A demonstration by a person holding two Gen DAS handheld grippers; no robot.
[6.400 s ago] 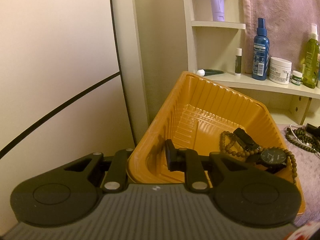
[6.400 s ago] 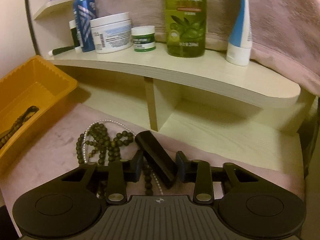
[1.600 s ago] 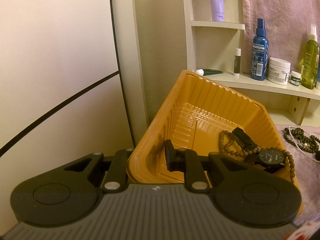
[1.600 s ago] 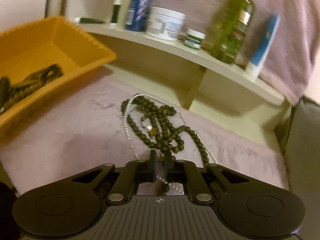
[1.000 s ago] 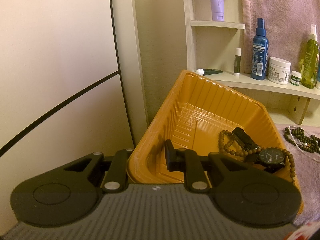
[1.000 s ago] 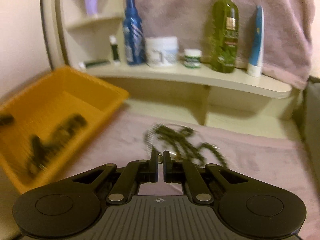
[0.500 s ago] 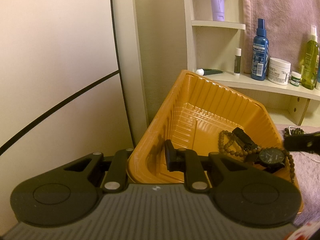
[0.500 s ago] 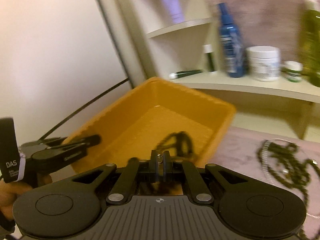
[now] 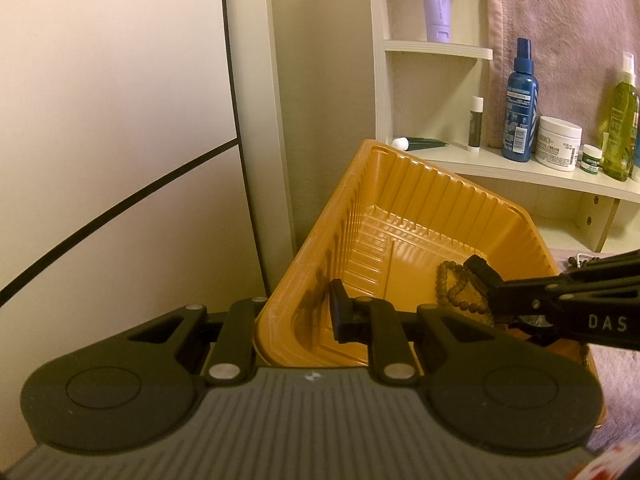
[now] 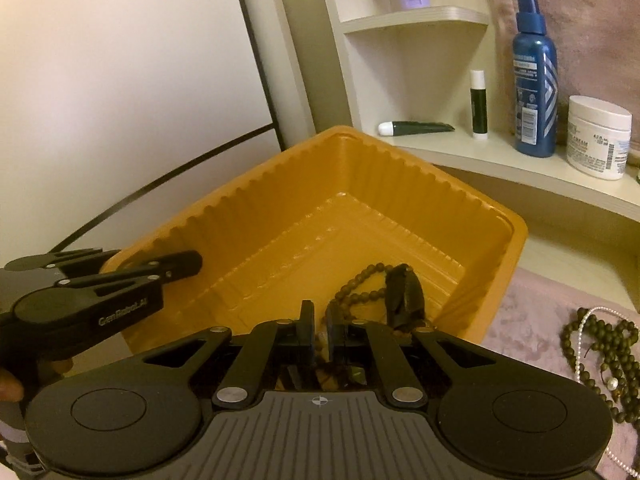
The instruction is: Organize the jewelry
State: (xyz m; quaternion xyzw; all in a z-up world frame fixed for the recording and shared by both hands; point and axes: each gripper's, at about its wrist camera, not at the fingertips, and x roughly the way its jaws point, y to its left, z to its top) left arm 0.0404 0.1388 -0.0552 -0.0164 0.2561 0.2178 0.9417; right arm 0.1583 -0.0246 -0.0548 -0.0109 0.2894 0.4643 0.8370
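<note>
**Tongs update: left one clamping the tray, right one just letting go over it**

Left gripper (image 9: pixel 294 320) is pinching the near wall of the orange tray (image 9: pixel 404 184), one finger outside, one inside, and the tray is sitting tilted. Right gripper (image 10: pixel 319 330) is hanging over the tray's near right corner; its jaws have just been opening and are showing only a narrow gap, and I can't make out anything between them. Lying inside the tray are a brown bead bracelet (image 10: pixel 360 286) and a black watch strap (image 10: pixel 404 298). More dark green beads with a pearl strand (image 10: pixel 600 344) are sitting on the pinkish cloth (image 10: pixel 532 312), well apart from the tray.
</note>
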